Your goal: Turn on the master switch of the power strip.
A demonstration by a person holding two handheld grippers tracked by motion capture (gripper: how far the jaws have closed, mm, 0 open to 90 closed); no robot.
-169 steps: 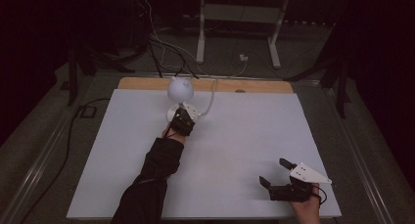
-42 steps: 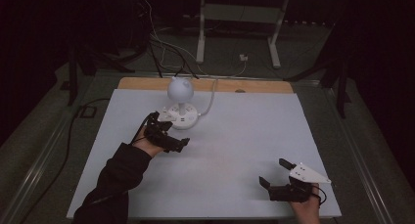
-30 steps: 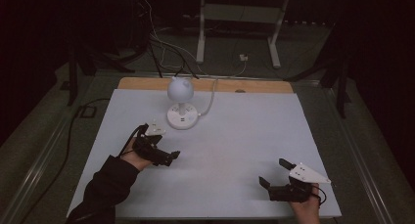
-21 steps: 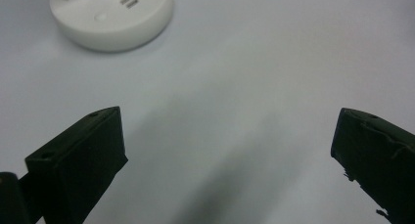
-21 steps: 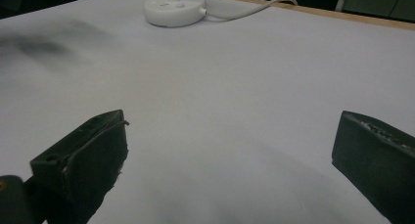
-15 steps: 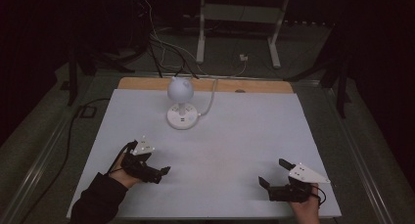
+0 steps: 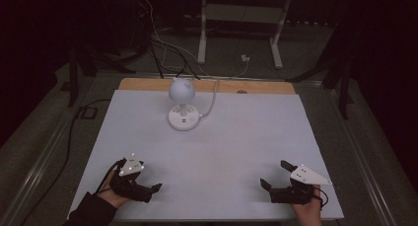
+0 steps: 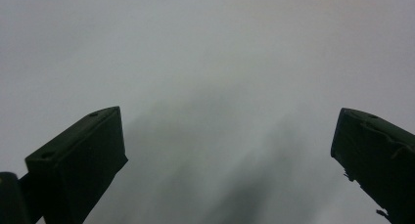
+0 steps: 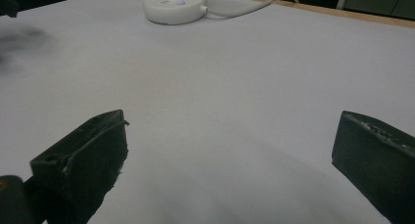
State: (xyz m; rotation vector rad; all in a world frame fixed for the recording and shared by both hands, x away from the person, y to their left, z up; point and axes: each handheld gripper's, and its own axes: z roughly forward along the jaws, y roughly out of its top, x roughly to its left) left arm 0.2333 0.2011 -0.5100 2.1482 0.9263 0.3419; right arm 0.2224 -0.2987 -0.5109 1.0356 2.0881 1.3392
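A small white desk lamp (image 7: pixel 182 89) with a round head stands on its round base (image 7: pixel 183 119) at the far middle of the white table (image 7: pixel 236 137); its base (image 9: pixel 173 7) and white cable (image 9: pixel 254 6) also appear at the top of the right gripper view. My left gripper (image 7: pixel 152 190) rests at the near left of the table, open, with bare table between its jaws (image 8: pixel 227 136). At the near right, my right gripper (image 7: pixel 275 174) is open too, with nothing between its jaws (image 9: pixel 230 141). Both sit far from the lamp.
The lamp's cable (image 7: pixel 213 95) runs off the table's wooden far edge (image 7: pixel 256 86). Beyond it, on the dark floor, are more cables and a white stand (image 7: pixel 241 18). A black cable (image 7: pixel 74 132) trails along the left side.
The left hand has drawn its gripper back from the lamp base to the near left of the table. The right gripper has stayed put.
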